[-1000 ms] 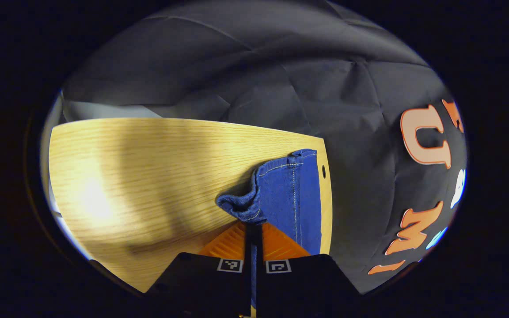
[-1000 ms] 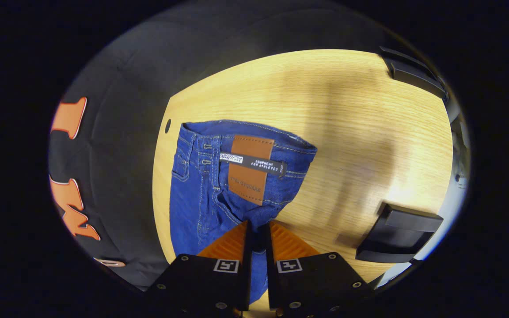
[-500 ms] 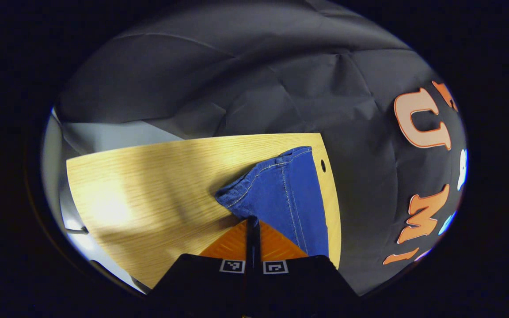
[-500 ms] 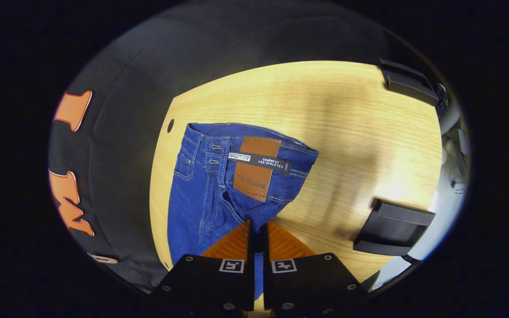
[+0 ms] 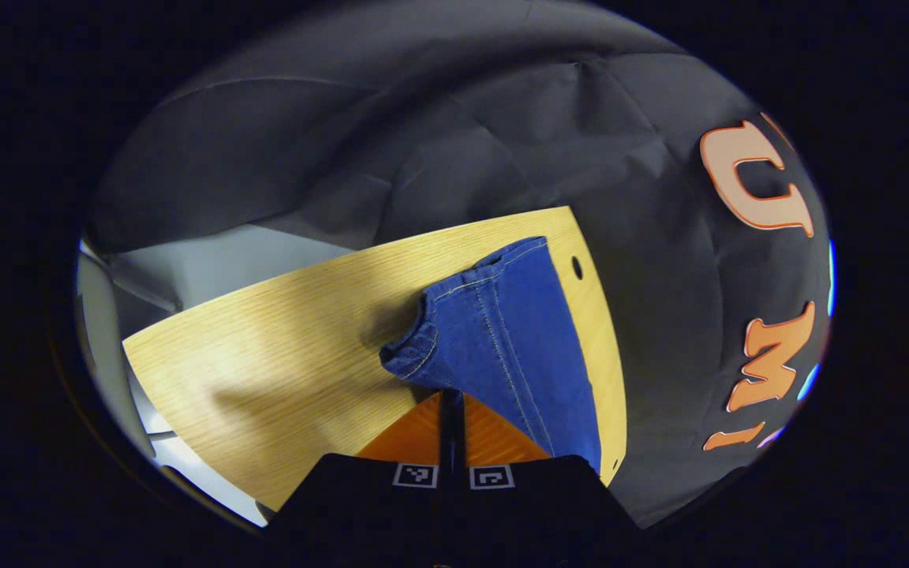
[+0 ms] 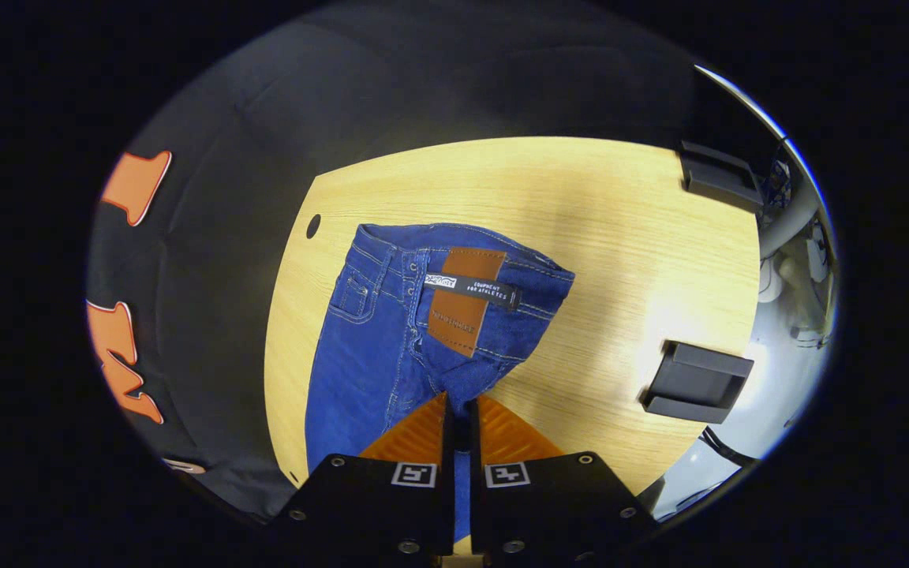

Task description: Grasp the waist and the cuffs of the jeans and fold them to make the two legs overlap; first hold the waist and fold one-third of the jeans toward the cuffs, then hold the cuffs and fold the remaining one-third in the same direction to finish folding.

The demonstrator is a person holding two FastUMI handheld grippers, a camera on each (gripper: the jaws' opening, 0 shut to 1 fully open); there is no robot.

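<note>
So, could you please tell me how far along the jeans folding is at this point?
Done: both ends are gripped. The left claw pinches the cuffs, and the right claw pinches the waist near the leather patch. In hand: lifting the jeans to overlap the legs. Left: both one-third folds.

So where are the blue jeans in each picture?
Left gripper view: the jeans lie right of centre; it's the cuff end, along the table's far edge.
Right gripper view: the jeans lie left of centre; it's the waist end with the brown patch.
Shared landmark: the wooden table.
</note>
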